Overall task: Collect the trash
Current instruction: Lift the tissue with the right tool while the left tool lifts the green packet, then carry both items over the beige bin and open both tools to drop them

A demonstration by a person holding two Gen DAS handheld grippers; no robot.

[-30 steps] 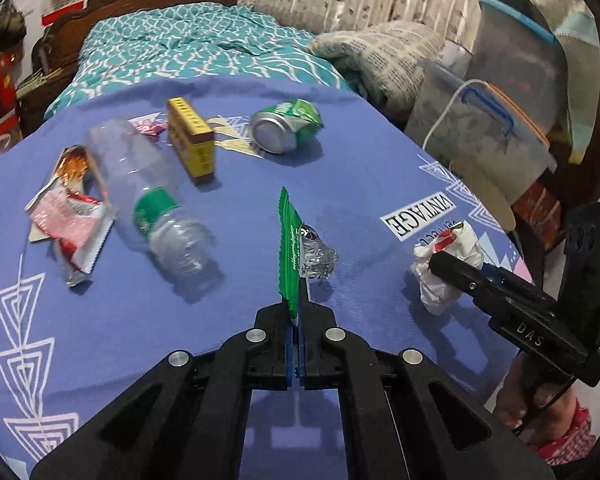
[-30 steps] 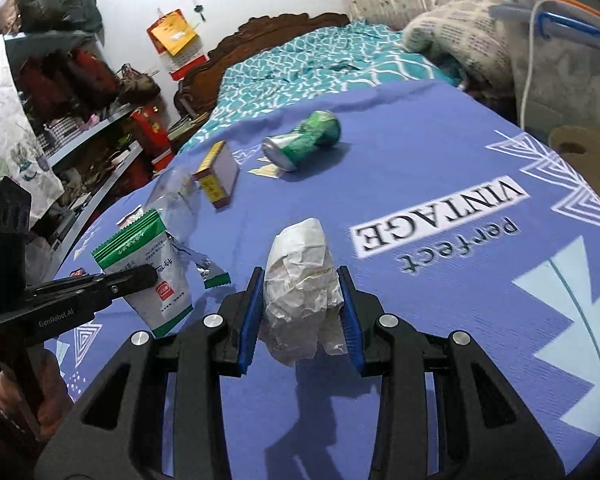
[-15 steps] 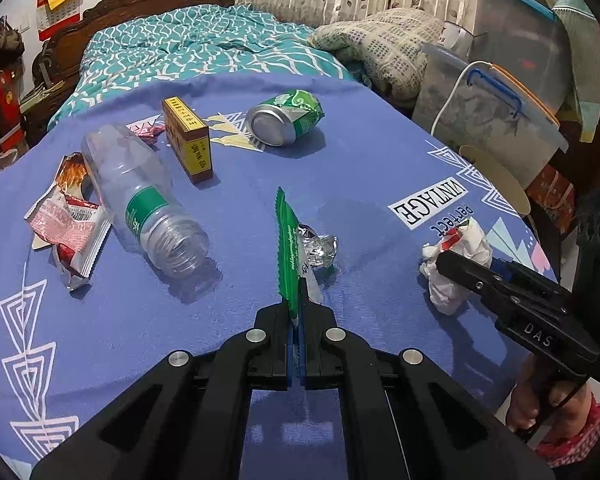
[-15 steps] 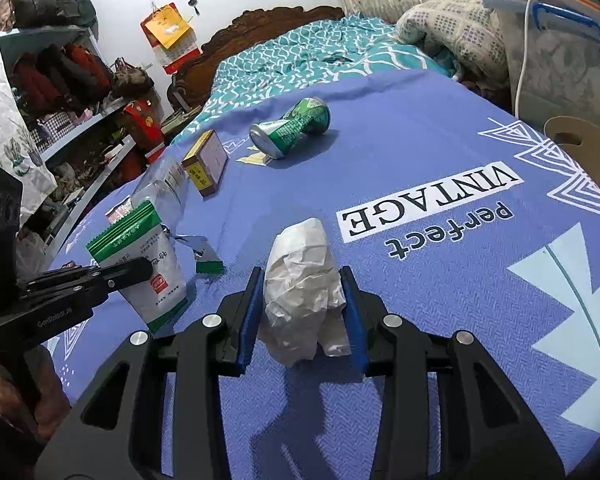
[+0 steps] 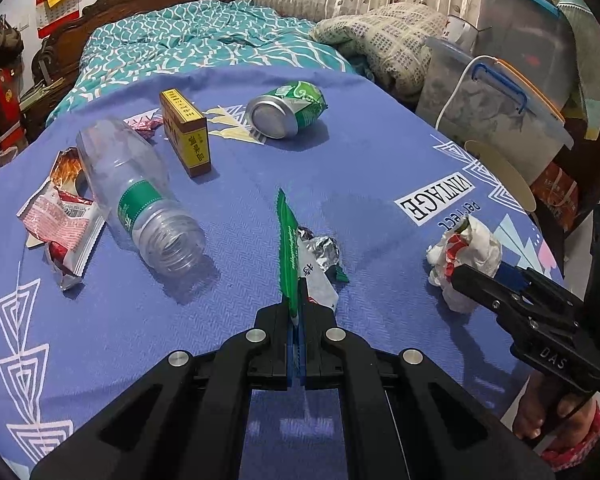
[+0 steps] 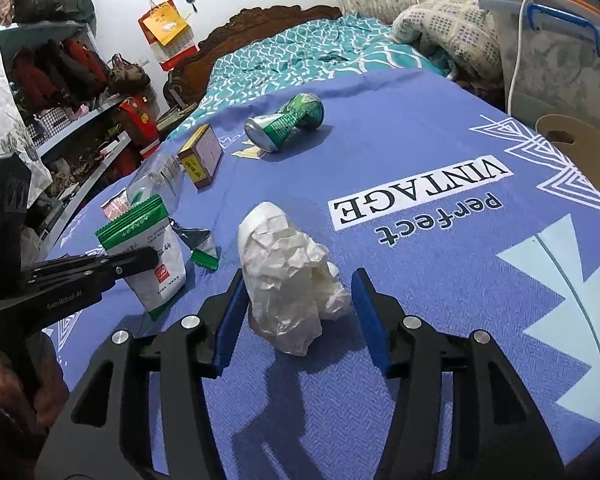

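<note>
Reading left to right, the left gripper [image 5: 298,312] pinches a green-and-white sachet [image 6: 148,248] upright; the blue tablecloth [image 6: 440,152] says "perfect VINTAGE". The crumpled white paper wad [image 6: 292,276] rests on that cloth between the right gripper's [image 6: 300,312] spread fingers, neither pad clearly pressing it.

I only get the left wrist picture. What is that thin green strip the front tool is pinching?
Observer: The left tool holds a flat packet that you see edge-on. The right wrist view shows its white face, green top band and small red logo.
Visitor: Is the other tool gripping that white wad?
Observer: No. The right tool is open, and the crumpled paper lies on the cloth between its pads.
Visitor: Is the can intact?
Observer: The green can is pinched narrow at its middle.
</note>
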